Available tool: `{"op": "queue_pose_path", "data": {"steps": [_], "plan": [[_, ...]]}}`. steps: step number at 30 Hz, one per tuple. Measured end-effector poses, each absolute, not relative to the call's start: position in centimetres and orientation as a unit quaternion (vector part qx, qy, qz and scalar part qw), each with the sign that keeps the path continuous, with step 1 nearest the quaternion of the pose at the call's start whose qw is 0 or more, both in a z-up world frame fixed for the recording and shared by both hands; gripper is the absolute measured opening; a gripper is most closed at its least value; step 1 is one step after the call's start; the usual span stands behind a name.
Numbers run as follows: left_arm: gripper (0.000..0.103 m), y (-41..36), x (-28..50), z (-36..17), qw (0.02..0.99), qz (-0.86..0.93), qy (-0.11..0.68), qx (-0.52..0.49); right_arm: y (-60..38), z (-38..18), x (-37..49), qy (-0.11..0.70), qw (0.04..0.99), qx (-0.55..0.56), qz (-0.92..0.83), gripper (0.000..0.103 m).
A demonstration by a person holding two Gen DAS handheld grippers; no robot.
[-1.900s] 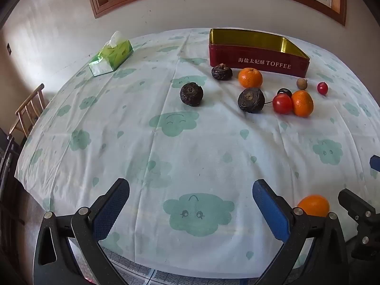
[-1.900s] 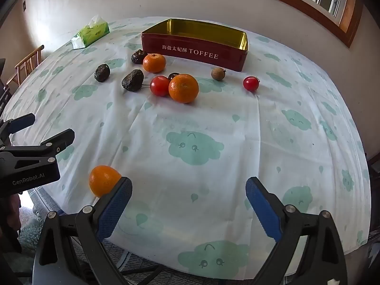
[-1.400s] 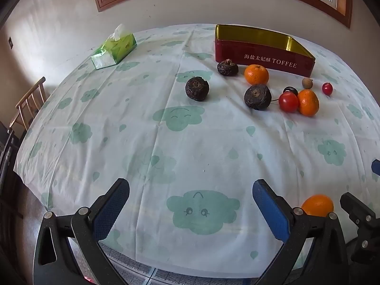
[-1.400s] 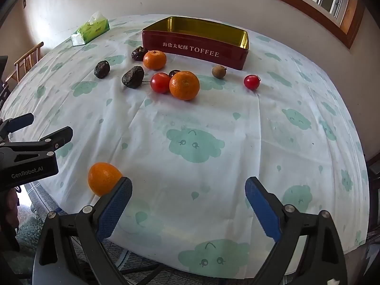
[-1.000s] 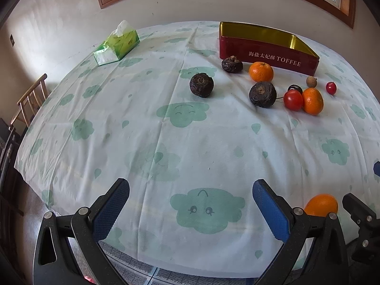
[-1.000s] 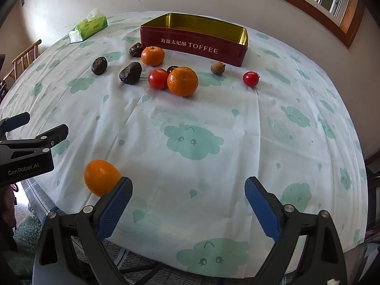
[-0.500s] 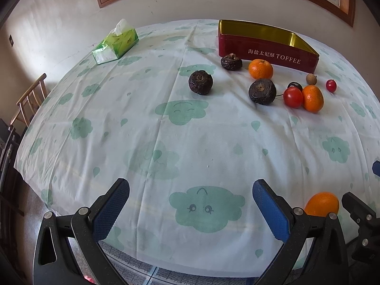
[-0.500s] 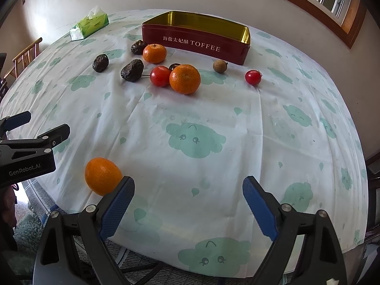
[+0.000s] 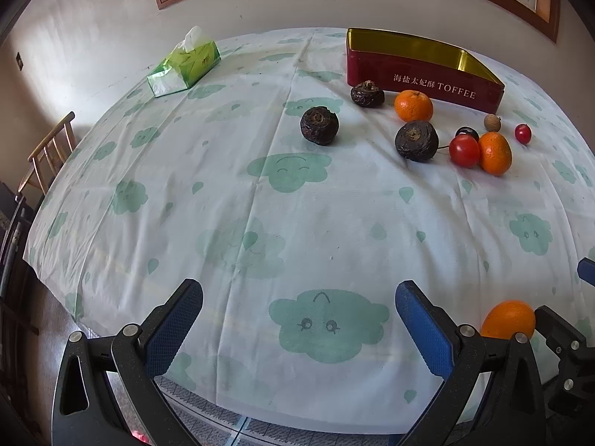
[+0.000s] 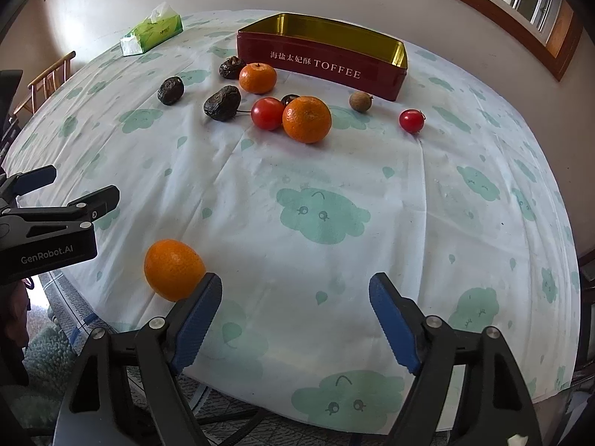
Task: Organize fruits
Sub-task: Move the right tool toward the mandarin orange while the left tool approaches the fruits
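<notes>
The left gripper (image 9: 299, 319) is held low over the near edge of the table (image 9: 230, 200), its blue fingers (image 9: 174, 329) spread wide with only cloth between them. The right gripper (image 10: 295, 321) is likewise held level and released, nothing being gripped, and a lone orange (image 10: 174, 269) lies just outside its left fingertip. The remaining fruit is seen well ahead of both pairs of fingers, clustered in front of the empty red toffee tin (image 10: 323, 61).
</notes>
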State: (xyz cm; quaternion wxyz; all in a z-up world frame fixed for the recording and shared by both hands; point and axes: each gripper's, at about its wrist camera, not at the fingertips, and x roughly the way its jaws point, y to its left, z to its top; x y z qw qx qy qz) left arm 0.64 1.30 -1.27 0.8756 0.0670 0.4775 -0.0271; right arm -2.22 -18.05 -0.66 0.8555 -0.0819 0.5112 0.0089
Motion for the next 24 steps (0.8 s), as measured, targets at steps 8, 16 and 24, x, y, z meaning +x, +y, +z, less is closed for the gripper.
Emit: {"op": "queue_pose_path", "data": {"steps": [8, 16, 24], "plan": [[0.103, 1.5, 0.7, -1.3, 0.874, -0.023, 0.481, 0.066, -17.7, -0.7, -2.3, 0.511, 0.855, -0.086, 0.013, 0.078], [0.103, 1.8, 0.9, -1.5, 0.871, -0.019, 0.486, 0.063, -17.3, -0.7, -2.2, 0.514, 0.853, -0.092, 0.020, 0.078], [0.103, 2.1, 1.2, -1.7, 0.868, -0.012, 0.492, 0.059, -16.7, -0.9, -2.1, 0.514, 0.851, -0.101, 0.036, 0.075]]}}
